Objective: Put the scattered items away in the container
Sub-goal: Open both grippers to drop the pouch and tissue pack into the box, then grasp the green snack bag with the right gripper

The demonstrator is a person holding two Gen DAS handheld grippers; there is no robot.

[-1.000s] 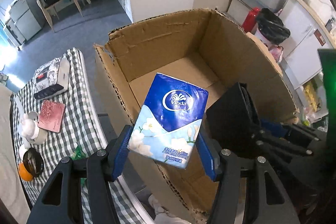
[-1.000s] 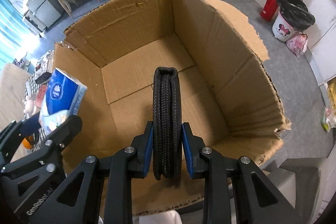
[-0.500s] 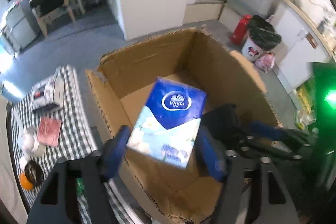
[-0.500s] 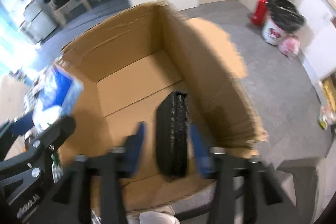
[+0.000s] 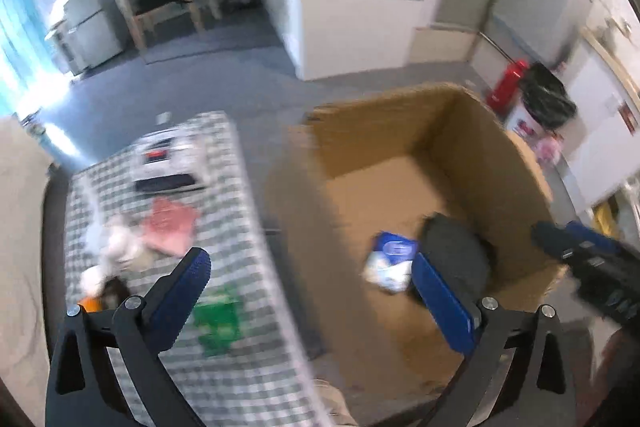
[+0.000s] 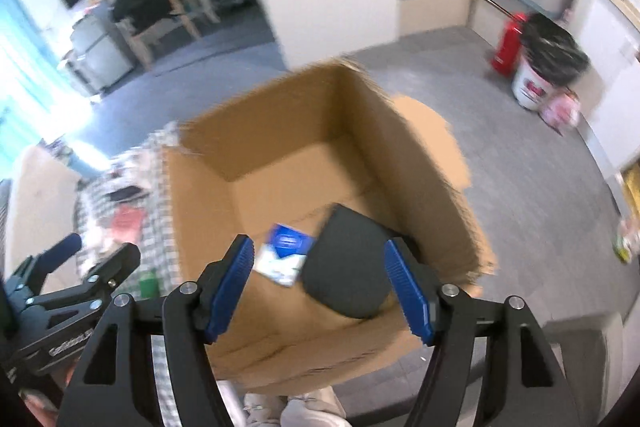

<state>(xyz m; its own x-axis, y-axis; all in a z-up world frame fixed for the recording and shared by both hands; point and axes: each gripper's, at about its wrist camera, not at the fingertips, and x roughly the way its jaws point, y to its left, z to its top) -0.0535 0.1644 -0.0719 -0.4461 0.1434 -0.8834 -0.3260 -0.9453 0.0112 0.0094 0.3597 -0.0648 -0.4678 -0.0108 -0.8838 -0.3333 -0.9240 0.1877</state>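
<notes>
Since the cardboard box (image 6: 420,163) is the biggest thing around, start there: it sits on the floor right against the checkered surface (image 5: 240,359), open-topped, walls a bit ragged. Down on its floor lie a black zip pouch (image 6: 348,267) and a blue tissue pack (image 6: 284,255), touching or nearly so, the pouch tipped against the near-right wall. Both look soft and light, so no worries about them having landed hard. What's left on the surface is blurry, but I can make out a pink flat thing (image 5: 170,227), a green packet (image 5: 218,319) and some white and orange bits near the edge. The green packet looks like crinkly plastic, probably slippery, so I'd pinch it across its flat faces near the middle, not by a corner. The pink one looks thin and flat, trickier, probably needs an edge slid under. The left gripper (image 5: 308,291) has just been opening and now stands wide with nothing between its fingers; the right gripper (image 6: 320,287) has also just opened, its fingers empty above the box.
</notes>
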